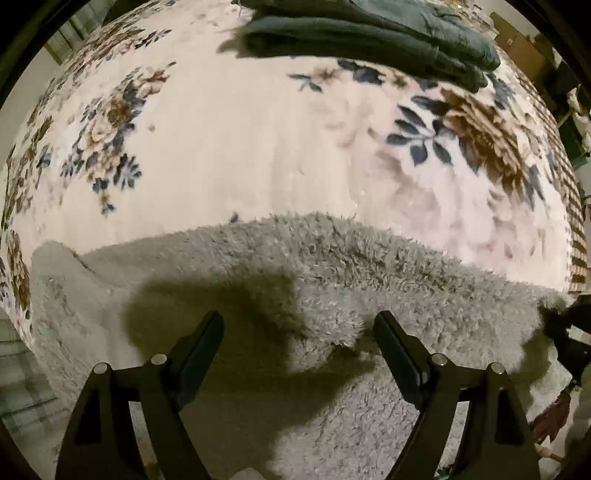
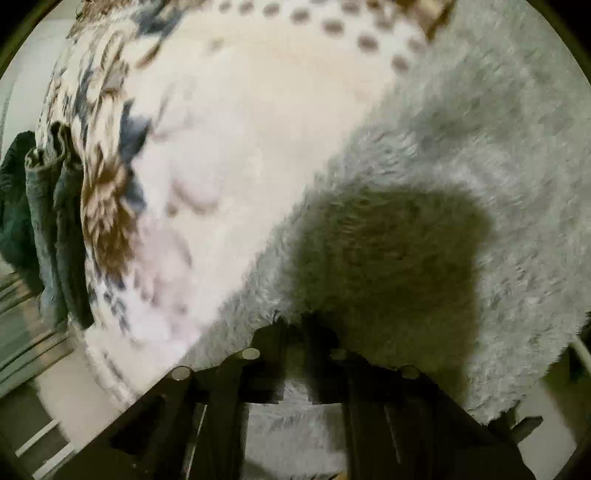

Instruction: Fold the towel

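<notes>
A shaggy grey towel [image 1: 369,277] lies spread on a pale floral blanket [image 1: 240,147]. My left gripper [image 1: 299,317] hangs straight above the towel's middle, open wide, with nothing between its fingers. In the right wrist view the same towel [image 2: 480,147] fills the right side, its edge running diagonally across the blanket [image 2: 240,129]. My right gripper [image 2: 299,325] is shut, its tips sunk in the pile close to that edge, apparently pinching the towel. The left wrist view shows that right gripper [image 1: 565,328] as a dark shape at the towel's right end.
Folded dark green cloths [image 1: 369,33] are stacked at the far side of the blanket. In the right wrist view the dark cloths [image 2: 22,206] and a grey-blue cloth [image 2: 55,221] sit at the blanket's left edge. Bare floor [image 2: 44,398] shows below the edge.
</notes>
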The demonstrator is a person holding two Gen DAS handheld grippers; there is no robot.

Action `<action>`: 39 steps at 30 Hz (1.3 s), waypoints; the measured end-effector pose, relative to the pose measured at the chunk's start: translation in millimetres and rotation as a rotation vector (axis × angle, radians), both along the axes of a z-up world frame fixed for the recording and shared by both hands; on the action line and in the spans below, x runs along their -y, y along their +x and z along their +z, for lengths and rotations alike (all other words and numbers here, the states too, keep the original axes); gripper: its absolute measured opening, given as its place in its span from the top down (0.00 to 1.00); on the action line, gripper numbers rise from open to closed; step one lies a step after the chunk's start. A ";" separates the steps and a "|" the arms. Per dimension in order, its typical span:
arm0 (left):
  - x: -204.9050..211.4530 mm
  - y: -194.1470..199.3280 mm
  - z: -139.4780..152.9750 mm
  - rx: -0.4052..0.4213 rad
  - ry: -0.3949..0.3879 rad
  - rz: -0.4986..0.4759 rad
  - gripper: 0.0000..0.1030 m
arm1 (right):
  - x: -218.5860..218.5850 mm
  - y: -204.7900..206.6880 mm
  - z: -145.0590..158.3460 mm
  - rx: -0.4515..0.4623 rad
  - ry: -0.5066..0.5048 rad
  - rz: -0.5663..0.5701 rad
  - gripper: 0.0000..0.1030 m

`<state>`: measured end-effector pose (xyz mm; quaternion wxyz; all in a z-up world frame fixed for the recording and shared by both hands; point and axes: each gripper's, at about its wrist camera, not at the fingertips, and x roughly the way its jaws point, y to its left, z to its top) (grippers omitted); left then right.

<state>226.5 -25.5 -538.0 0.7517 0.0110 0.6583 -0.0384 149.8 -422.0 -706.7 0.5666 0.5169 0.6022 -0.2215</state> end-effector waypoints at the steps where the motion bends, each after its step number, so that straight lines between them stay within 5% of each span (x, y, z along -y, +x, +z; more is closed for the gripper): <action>1: -3.0 3.8 1.8 0.000 -0.010 0.006 0.19 | 0.7 0.2 7.2 0.024 -0.021 -0.007 0.92; 8: -38.6 -7.5 -4.1 -0.020 -0.009 0.037 0.19 | 17.6 1.4 16.1 0.093 -0.040 -0.114 0.92; 12: -54.6 5.0 -22.0 -0.022 -0.012 0.095 0.19 | 21.8 11.6 -3.9 0.104 0.062 -0.061 0.71; 14: -68.6 23.8 -26.2 -0.016 -0.008 0.106 0.19 | 23.1 4.1 10.1 0.163 0.049 -0.041 0.52; 16: -68.3 40.8 -33.6 -0.022 0.001 0.102 0.19 | 29.8 -17.3 32.8 0.197 -0.005 -0.013 0.46; 21: -83.2 41.0 -33.1 -0.032 -0.005 0.087 0.19 | 44.6 -100.0 55.7 0.116 -0.073 -0.049 0.46; 28: -88.6 -44.4 -8.0 -0.067 0.011 0.034 0.19 | 42.9 -166.8 6.9 0.062 0.037 -0.201 0.46; 29: -85.4 -56.6 -8.9 -0.074 0.011 0.018 0.19 | 41.3 -168.9 -3.3 0.069 0.051 -0.217 0.51; 30: -82.0 -68.6 -11.0 -0.086 0.014 -0.006 0.19 | 39.1 -169.1 -9.2 0.072 0.054 -0.219 0.78; 31: -78.4 -77.7 -12.6 -0.096 0.022 -0.023 0.19 | 36.2 -170.4 -13.1 0.068 0.050 -0.212 0.94; 35: -71.5 -114.8 -31.4 -0.144 0.061 -0.105 0.19 | 33.2 -188.8 -6.5 0.011 -0.051 -0.192 0.95; 38: -72.6 -131.2 -45.9 -0.175 0.096 -0.146 0.19 | 38.0 -199.7 -19.9 0.048 0.054 -0.180 0.91; 39: -73.0 -133.1 -46.9 -0.181 0.100 -0.151 0.19 | 43.1 -202.0 -18.5 0.074 0.076 -0.180 0.82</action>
